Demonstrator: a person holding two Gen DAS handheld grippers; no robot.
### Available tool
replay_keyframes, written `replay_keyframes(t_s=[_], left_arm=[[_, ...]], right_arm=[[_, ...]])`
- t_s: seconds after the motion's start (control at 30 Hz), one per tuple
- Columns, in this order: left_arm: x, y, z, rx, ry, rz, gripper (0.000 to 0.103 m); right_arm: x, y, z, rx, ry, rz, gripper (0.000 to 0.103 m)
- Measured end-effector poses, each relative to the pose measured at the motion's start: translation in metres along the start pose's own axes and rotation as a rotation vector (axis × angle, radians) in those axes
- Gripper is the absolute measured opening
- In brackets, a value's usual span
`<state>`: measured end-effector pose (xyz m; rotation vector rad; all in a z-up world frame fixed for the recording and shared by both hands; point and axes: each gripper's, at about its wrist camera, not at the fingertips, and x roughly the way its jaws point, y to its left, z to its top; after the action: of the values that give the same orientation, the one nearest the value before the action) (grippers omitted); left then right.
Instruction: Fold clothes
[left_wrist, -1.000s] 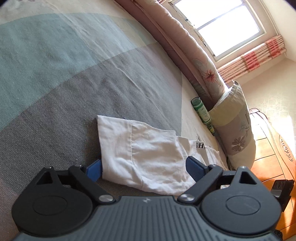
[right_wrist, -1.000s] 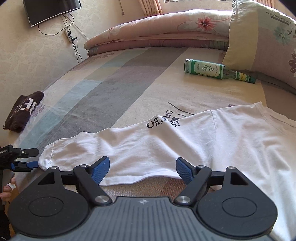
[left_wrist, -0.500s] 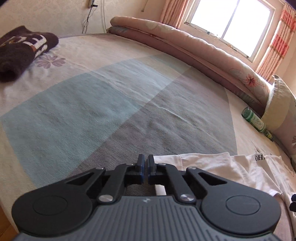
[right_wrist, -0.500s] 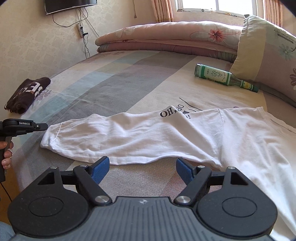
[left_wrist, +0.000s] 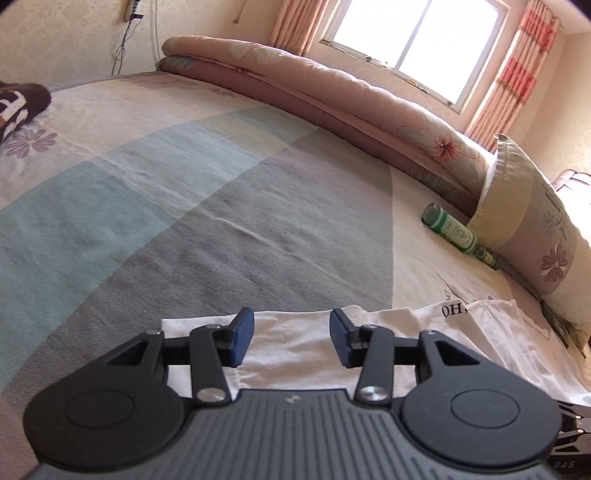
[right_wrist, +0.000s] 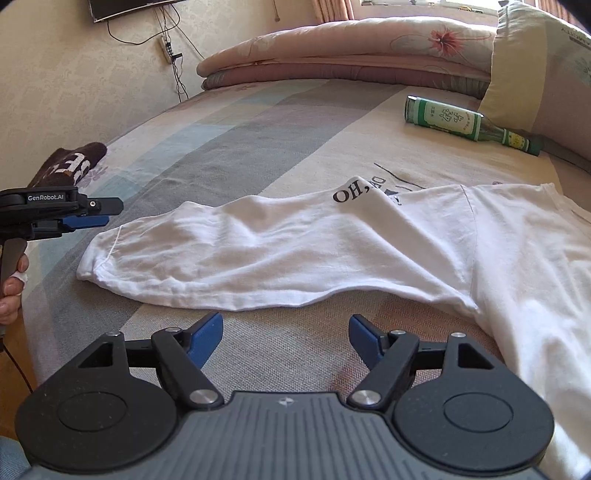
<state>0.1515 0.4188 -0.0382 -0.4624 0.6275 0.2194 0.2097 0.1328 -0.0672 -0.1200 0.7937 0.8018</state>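
A: Where is the white T-shirt (right_wrist: 295, 251) lying?

B: Spread across the near part of the bed (right_wrist: 280, 122). Its sleeve end reaches left and the body runs off to the right. A fold on its far side turns up black lettering that reads "OH,".

A: And the left gripper (left_wrist: 291, 338)?

B: In its own view it hangs over the sleeve's left end. Its blue fingers (left_wrist: 242, 336) have just been opening, and they now stand about halfway apart. White cloth shows below the gap, but neither pad presses on it. From the right camera the same gripper (right_wrist: 90, 218) shows at the left edge, just off the sleeve's tip, with a person's hand (right_wrist: 11, 288) around its handle.

A: The right gripper (right_wrist: 286, 338)?

B: Its fingers (right_wrist: 207, 334) are spread wide with nothing between them. They sit over bare bed cover, just short of the shirt's near hem.

A: What else is on the bed?

B: A green glass bottle (right_wrist: 465, 123) lies on its side at the far right, its neck towards a floral pillow (right_wrist: 546, 62). A rolled pink quilt (right_wrist: 351, 48) runs along the far edge. A dark brown folded garment (right_wrist: 70, 166) with white letters sits at the far left, well apart from the shirt.

A: And the room?

B: A bright window (left_wrist: 417, 48) with striped red curtains (left_wrist: 517, 70) stands beyond the quilt, in the left camera's view.
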Motion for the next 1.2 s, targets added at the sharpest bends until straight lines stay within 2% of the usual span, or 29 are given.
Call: replay_keyframes(t_s=[0.03,0.13,0.2,0.27,0.33,0.43,0.5,0.67,0.87,0.93,1.0,1.2], left_arm=[[0.003,-0.007,-0.001,0.012,0.006,-0.012,0.053],[0.010,-0.019,-0.001,0.026,0.027,-0.021,0.056],[0.013,-0.024,-0.002,0.034,0.044,-0.016,0.056],[0.016,-0.029,-0.002,0.041,0.061,-0.012,0.062],[0.019,-0.033,-0.002,0.049,0.077,-0.011,0.062],[0.020,-0.042,-0.003,0.060,0.086,-0.030,0.064],[0.021,-0.051,-0.004,0.072,0.093,-0.049,0.065],[0.029,-0.090,-0.011,0.146,0.125,-0.118,0.067],[0.054,-0.135,-0.028,0.214,0.215,-0.192,0.069],[0.063,-0.143,-0.035,0.236,0.244,-0.170,0.069],[0.069,-0.145,-0.040,0.251,0.262,-0.112,0.069],[0.054,-0.159,-0.036,0.274,0.232,-0.033,0.070]], right_arm=[[0.000,0.002,0.005,-0.020,-0.023,-0.002,0.080],[0.010,-0.002,0.023,-0.054,-0.074,-0.043,0.080],[0.028,-0.009,0.033,-0.036,-0.047,-0.077,0.080],[0.042,-0.015,0.031,-0.001,0.019,-0.097,0.080],[0.042,-0.015,0.020,0.031,0.050,-0.045,0.083],[0.021,-0.007,0.008,0.065,0.039,0.040,0.082],[0.006,-0.008,0.003,0.107,0.021,0.066,0.082],[-0.033,-0.006,-0.010,0.089,-0.025,-0.007,0.082],[-0.075,-0.015,-0.029,0.085,-0.063,-0.088,0.082],[-0.088,-0.022,-0.036,0.102,-0.071,-0.106,0.082],[-0.101,-0.031,-0.045,0.126,-0.073,-0.132,0.082],[-0.148,-0.063,-0.079,0.182,-0.107,-0.186,0.082]])
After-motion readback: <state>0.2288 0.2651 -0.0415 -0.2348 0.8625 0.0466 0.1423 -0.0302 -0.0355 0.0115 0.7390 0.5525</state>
